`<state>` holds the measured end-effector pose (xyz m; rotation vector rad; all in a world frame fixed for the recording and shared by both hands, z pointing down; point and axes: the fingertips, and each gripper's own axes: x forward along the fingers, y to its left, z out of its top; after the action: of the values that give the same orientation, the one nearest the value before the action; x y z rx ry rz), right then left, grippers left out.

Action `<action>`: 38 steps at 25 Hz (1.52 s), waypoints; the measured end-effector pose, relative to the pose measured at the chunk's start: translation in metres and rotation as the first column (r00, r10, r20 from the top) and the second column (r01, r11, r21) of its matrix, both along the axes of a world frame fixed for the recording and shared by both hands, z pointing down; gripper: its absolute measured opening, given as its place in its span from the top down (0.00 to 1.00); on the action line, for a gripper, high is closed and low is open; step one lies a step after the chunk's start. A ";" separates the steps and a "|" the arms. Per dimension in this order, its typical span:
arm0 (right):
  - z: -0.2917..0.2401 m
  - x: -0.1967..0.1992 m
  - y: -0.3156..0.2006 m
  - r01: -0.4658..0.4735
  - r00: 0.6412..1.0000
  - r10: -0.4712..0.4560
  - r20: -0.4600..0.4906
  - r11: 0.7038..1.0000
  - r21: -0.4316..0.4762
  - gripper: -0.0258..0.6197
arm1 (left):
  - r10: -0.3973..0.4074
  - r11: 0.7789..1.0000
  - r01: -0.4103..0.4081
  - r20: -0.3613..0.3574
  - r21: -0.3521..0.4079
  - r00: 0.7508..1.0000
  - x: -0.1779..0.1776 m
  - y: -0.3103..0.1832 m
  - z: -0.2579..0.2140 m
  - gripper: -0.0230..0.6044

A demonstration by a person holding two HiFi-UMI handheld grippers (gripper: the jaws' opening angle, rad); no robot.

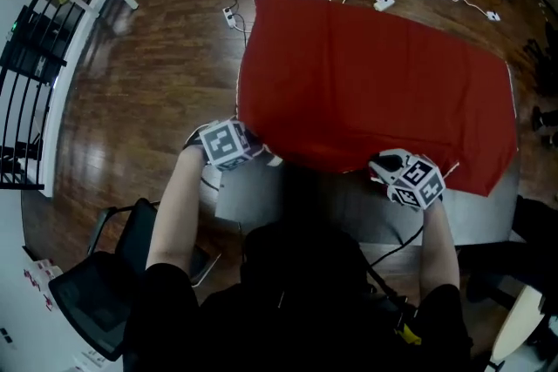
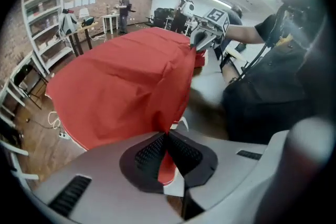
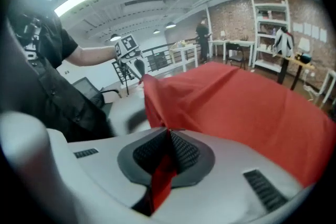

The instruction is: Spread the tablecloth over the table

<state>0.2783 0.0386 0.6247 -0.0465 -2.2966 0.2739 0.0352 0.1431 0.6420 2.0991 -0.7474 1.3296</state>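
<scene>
Red cloth (image 1: 375,91) covers most of the table (image 1: 349,213) in the head view, leaving a near strip bare. Left gripper view: the left gripper (image 2: 167,136) is closed on a near cloth corner. Right gripper view: the right gripper (image 3: 168,136) pinches the other near corner.

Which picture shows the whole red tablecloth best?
The head view: it looks down on nearly the whole red tablecloth, with a bare strip of table near the person. The left gripper view shows one draped side and the edge pinched by the left gripper; the right gripper view shows likewise for the right gripper.
</scene>
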 end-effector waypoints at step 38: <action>0.088 -0.010 -0.085 -0.471 0.864 0.499 -0.071 0.849 0.241 0.89 | -0.100 0.962 0.058 0.143 0.268 0.985 0.173 -0.054 0.078 0.76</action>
<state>0.2685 -0.0466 0.7126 0.6582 -2.1600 0.2721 0.2084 0.0887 0.7203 2.1567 -1.1173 1.4274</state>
